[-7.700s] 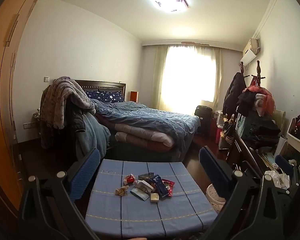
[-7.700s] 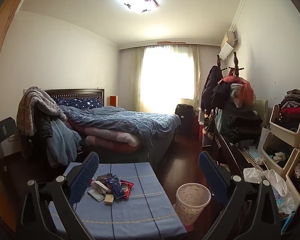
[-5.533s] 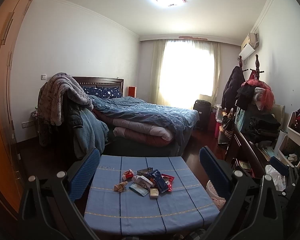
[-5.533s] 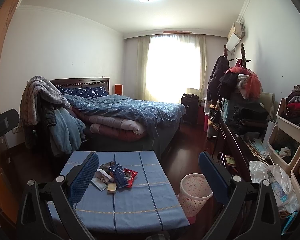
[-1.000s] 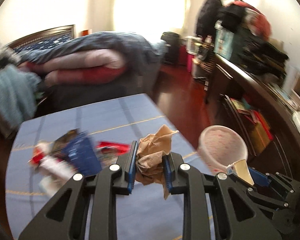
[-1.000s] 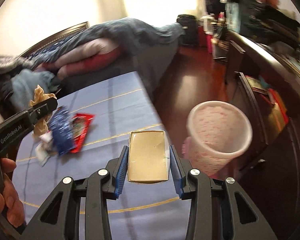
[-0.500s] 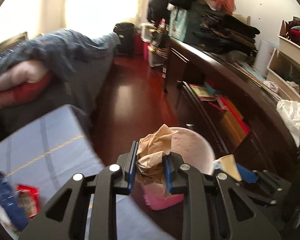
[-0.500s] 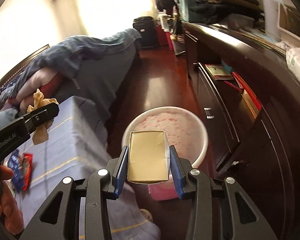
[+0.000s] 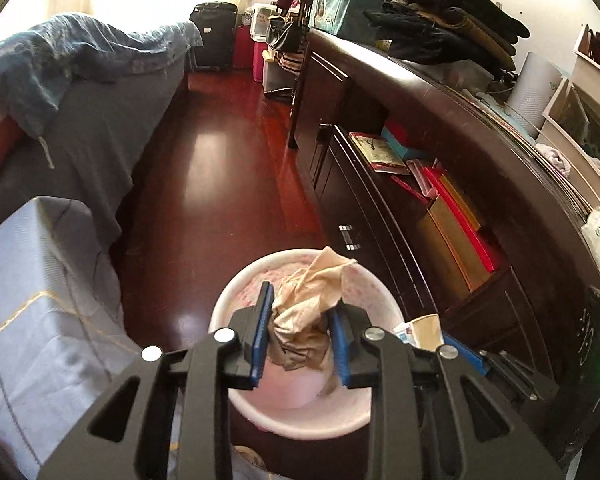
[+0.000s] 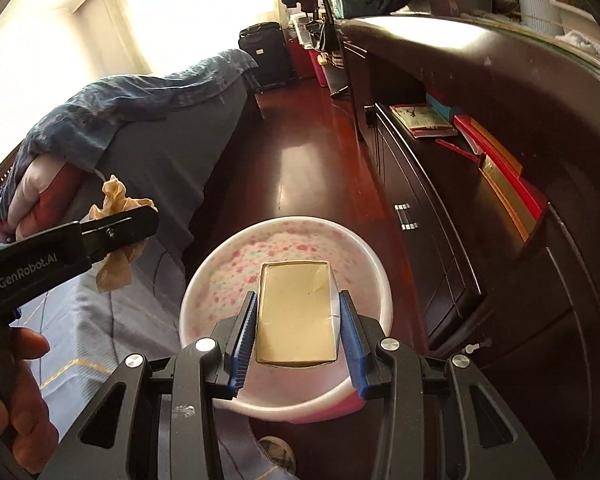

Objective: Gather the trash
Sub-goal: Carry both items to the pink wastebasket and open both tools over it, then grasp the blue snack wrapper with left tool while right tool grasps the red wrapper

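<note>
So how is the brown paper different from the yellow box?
The paper is crumpled and floppy; the box is flat-sided and stiff. The paper is brownish, the box pale yellow. The left gripper pinches the paper, the right gripper the box. Both are held over the bin.

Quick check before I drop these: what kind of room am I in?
Most likely a lived-in bedroom: a bed with a rumpled blue quilt, a dark dresser piled with folded clothes, and a suitcase.
</note>
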Tool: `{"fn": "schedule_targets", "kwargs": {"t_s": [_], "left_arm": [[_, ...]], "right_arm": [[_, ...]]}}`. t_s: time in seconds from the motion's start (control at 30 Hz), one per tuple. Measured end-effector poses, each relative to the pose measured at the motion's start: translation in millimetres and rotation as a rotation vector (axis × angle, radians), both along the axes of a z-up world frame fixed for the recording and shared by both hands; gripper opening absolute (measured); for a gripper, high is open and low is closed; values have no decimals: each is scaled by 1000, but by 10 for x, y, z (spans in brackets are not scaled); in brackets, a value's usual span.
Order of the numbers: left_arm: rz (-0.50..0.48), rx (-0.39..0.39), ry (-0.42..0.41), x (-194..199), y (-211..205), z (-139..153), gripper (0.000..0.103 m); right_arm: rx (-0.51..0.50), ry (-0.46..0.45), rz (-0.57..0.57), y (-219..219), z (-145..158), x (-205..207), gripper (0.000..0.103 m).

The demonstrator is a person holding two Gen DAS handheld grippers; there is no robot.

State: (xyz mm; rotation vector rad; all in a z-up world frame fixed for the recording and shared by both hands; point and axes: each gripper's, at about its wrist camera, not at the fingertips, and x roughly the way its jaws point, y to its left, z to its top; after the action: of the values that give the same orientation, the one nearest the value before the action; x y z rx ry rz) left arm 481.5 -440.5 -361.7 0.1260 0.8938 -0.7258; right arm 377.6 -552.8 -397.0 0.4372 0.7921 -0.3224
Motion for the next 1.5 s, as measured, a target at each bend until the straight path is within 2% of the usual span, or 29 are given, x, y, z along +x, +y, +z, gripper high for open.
{"fn": "schedule_targets", "kwargs": {"t_s": [0.1,0.13,0.17,0.2,0.27,0.43,0.6,0.7,0.9,1.0,1.1,1.17,1.3,1.37,1.5], "left_arm": [[-1,2,2,54,-72,-41,40],[-2,0,1,67,-79,-50,49],[1,-2,-2,85,-93,-61,60],[8,-1,-8,95,-90,-57,64],[29,-5,-28,126,-65,-31,70],[71,-28,-34,160,121,66,75],[150,-13,-61,71,486,197,82],[230,28,-87,-46,808,249,87],[400,121,-143,-361,1574,399,89],[503,164,-182,-536,2012,497,94],[645,247,-202,-630,2436,532,99],[743,288,-194,-632,2688,516,99],[861,275,-60,-507,3115,338,99],[882,280,-32,-498,3190,241,99],[913,360,-8,-365,3233,35,99]], "right_arm": [[-3,6,9,-18,-67,70,41],[-8,5,14,-11,-82,90,42],[-18,2,21,1,-109,113,45],[-25,2,24,5,-127,125,52],[-46,6,28,25,-174,148,57],[-37,28,16,54,-201,94,62],[-68,41,12,277,-28,-62,70],[-96,46,29,502,124,-143,79],[-106,40,138,1090,403,-282,89],[-88,51,203,1397,478,-339,89],[-66,55,266,1679,531,-385,89],[-63,56,301,1848,561,-399,89],[-64,45,372,2176,670,-387,89],[-75,40,391,2289,710,-378,89],[-100,33,432,2473,764,-346,90]]}}
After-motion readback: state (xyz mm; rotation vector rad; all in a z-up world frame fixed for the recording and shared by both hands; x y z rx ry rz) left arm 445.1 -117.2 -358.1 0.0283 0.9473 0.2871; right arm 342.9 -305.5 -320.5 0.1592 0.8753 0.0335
